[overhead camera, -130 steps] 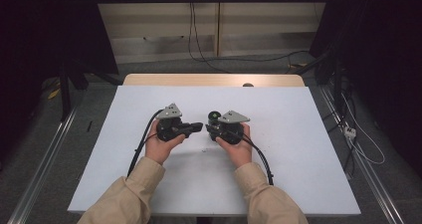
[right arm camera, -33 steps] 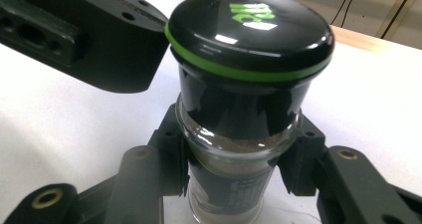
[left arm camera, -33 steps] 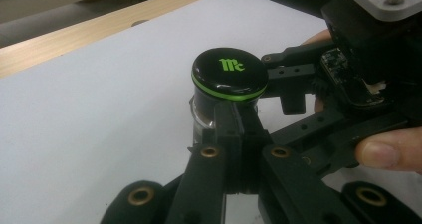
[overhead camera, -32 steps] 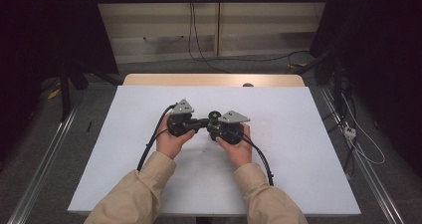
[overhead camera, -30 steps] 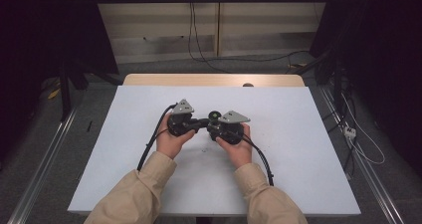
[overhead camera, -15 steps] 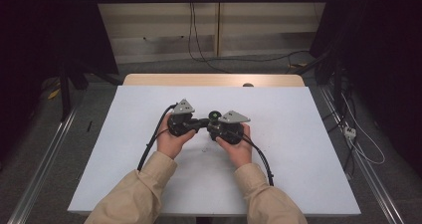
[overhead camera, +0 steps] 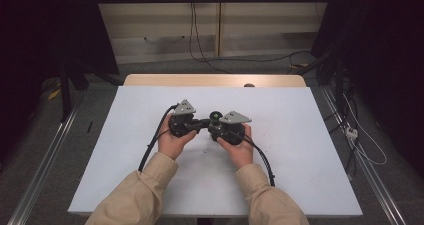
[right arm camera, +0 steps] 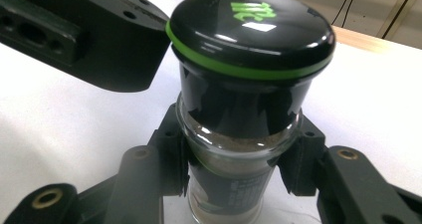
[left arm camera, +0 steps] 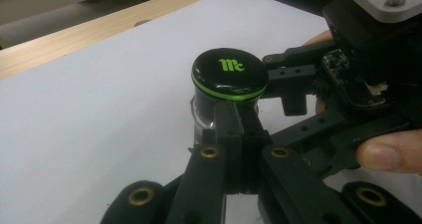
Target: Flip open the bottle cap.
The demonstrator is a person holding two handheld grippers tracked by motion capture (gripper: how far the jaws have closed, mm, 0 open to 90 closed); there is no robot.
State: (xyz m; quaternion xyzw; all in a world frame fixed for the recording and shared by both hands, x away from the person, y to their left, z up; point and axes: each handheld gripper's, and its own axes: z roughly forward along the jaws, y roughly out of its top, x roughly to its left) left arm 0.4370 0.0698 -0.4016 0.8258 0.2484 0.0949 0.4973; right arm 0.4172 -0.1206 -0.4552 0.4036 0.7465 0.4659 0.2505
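The spice jar (right arm camera: 239,134) is clamped by the right tool (right arm camera: 234,169); the left tool (left arm camera: 238,134) is closed beside its cap (left arm camera: 229,74). The jar could be tipped if nudged sideways.

Jar lid: I see the round glossy black lid (right arm camera: 249,27) with a green ring and green logo.
Jar body: clear glass jar (right arm camera: 234,184), brownish powder, dark label.
Jaws: matte black, brass rivets.
Table: flat white tabletop (overhead camera: 310,135), pale wooden far edge.
Sleeves: beige fabric sleeves (overhead camera: 140,195).
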